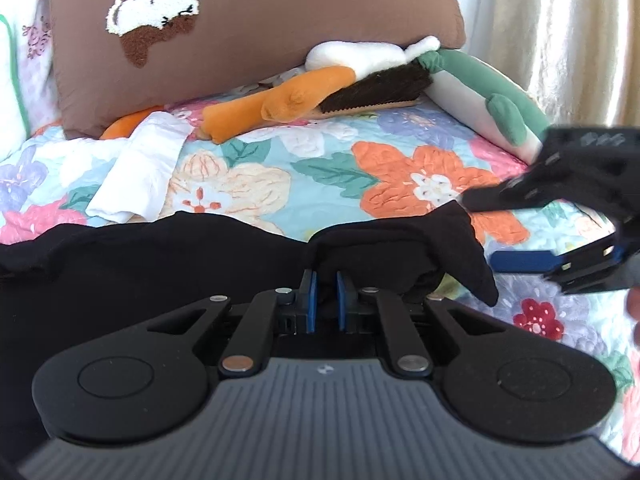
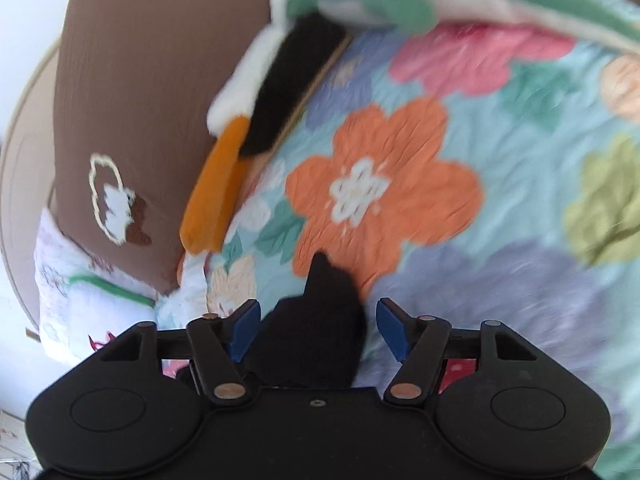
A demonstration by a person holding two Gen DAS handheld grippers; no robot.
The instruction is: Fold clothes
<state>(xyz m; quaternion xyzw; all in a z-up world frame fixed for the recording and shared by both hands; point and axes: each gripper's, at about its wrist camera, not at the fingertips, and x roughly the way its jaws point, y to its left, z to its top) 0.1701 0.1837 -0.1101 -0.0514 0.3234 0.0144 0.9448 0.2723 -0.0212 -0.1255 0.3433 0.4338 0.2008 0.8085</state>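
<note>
Black garment [image 1: 160, 264] lies across the near part of the bed, on the floral quilt [image 1: 320, 168], spreading from the left edge of the left wrist view to a pointed corner on the right. Left tool [image 1: 326, 300] is clenched on a raised fold of that black cloth: blue pads [image 1: 312, 296] nearly together w/ fabric bunched btwn them and humped up just ahead of the tips.

Right tool [image 2: 316, 332] is released, pads wide apart. A dark pointed flap of the same garment [image 2: 320, 320] sits btwn the fingers, touching neither pad that I can see; its tip points fwd onto the orange flower of the quilt [image 2: 520, 200]. From the left cam, the right tool [image 1: 560, 208] comes in from the right, blurred, upper finger just beside the garment's corner.

Further back: folded white cloth [image 1: 140, 172] on the quilt, well apart from the black one. Brown pillow [image 1: 256, 40] leans at the head of the bed, w/ an orange-and-white plush [image 1: 280, 100], a dark brush [image 1: 376, 88] and a green plush [image 1: 480, 92] in front of it.
</note>
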